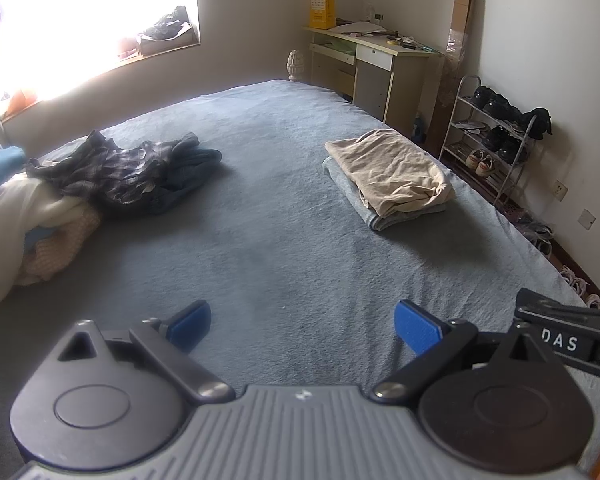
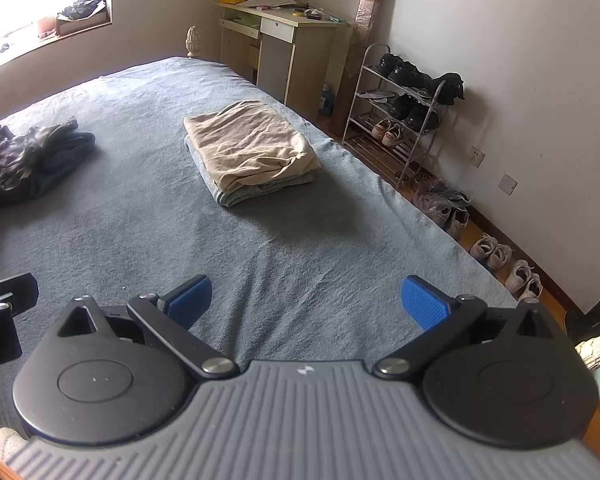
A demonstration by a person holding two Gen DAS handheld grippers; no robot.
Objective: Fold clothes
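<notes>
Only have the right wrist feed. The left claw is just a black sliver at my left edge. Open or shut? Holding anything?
Observer: The left claw is open and empty, over bare bedspread.
Operator: The plaid pile is cut off on my side. What's in it?
Observer: The plaid garment lies crumpled over a dark blue garment. White fabric and a peach knit piece are bunched right beside them.
Operator: Anything past that?
Observer: Something soft and blue at the far left edge, cushion or pillow, can't tell which.
</notes>
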